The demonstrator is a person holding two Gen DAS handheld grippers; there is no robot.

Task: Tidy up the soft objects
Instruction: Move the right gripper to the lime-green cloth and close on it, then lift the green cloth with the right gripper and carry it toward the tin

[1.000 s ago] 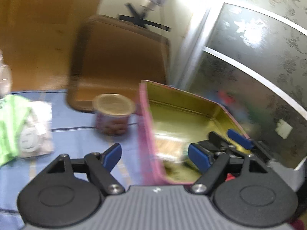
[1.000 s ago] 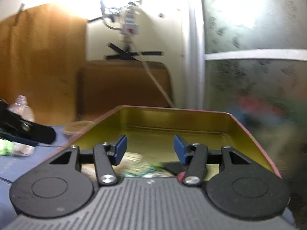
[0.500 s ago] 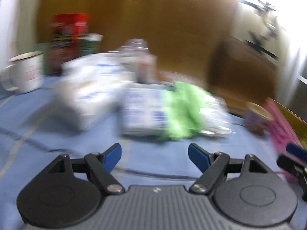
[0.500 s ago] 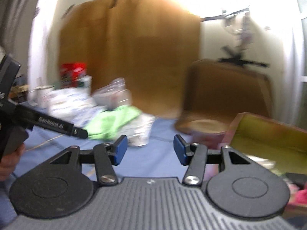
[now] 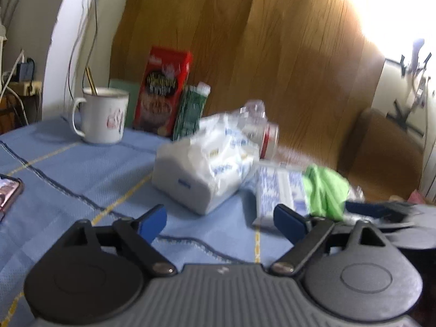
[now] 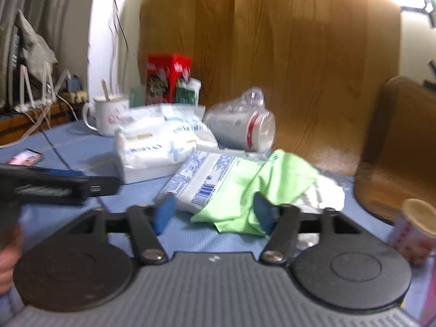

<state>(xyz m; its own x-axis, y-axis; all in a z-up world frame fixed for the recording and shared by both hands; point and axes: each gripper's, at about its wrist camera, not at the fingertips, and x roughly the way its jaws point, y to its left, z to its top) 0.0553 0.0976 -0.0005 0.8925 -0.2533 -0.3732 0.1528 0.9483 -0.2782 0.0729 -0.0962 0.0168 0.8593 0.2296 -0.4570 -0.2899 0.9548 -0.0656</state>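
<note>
Table: we see a blue cloth (image 5: 81,169) covering it.
On it: mug (image 5: 102,114), red box (image 5: 163,90), tissue pack (image 5: 201,169), green cloth (image 6: 261,188), phone (image 5: 8,193).

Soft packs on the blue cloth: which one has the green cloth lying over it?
The flat white pack with blue print, nearest the right gripper; the green cloth drapes over its right end. The bulkier white tissue pack behind is uncovered.

Place: a lived-in home room | worktop (image 5: 68,169) wore a blue cloth with stitched lines | on it stood a white mug (image 5: 102,114), a red food box (image 5: 163,90) and a phone (image 5: 8,193) | behind: wood panelling (image 5: 245,54), a brown chair (image 6: 403,147), loose cables (image 5: 81,27) on a white wall
</note>
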